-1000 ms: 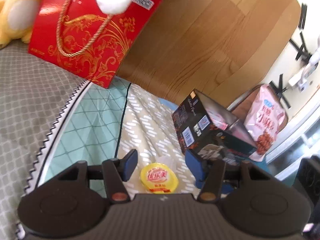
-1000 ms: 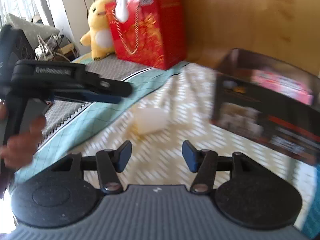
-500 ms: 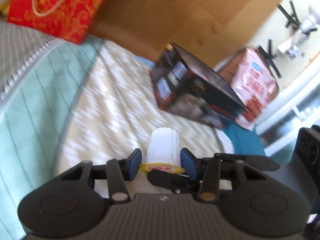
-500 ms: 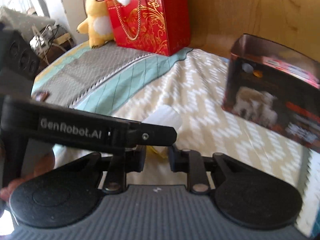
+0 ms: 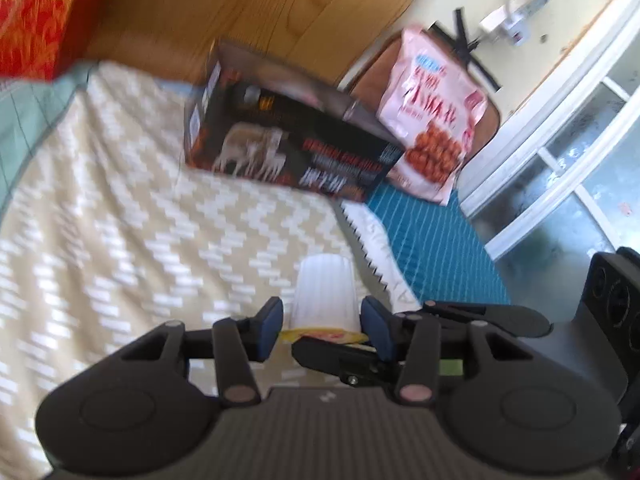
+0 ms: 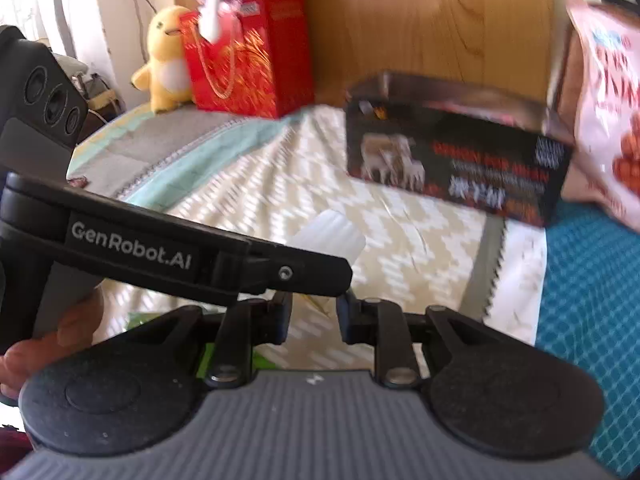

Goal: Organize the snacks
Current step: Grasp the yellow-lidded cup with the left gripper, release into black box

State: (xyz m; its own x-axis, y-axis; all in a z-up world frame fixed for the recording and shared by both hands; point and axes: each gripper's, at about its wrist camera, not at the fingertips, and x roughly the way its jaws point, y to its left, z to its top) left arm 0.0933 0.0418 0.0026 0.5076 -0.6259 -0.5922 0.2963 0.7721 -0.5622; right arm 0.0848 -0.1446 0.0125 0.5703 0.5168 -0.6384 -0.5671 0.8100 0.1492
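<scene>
A small white jelly cup (image 5: 324,294) with a yellow foil lid lies on its side between the blue pads of my left gripper (image 5: 322,326), which closes on it. In the right wrist view the same cup (image 6: 330,238) shows partly behind the left gripper's black arm (image 6: 172,256). My right gripper (image 6: 314,314) sits just below, its jaws narrowly apart on the cup's yellow lid edge. A black snack box (image 5: 288,148) and a pink snack bag (image 5: 432,120) stand ahead by the headboard.
The bed has a beige zigzag cover (image 5: 120,220), with a teal blanket (image 5: 432,248) on the right. A red gift bag (image 6: 248,56) and a yellow plush toy (image 6: 166,60) stand at the far left against the wooden headboard (image 6: 420,20). A window frame (image 5: 560,168) is at right.
My left gripper dropped over the cup and closed around it, and the cup tipped from lid-up to lying on its side. My right gripper came in and narrowed at the lid. Both views swung right.
</scene>
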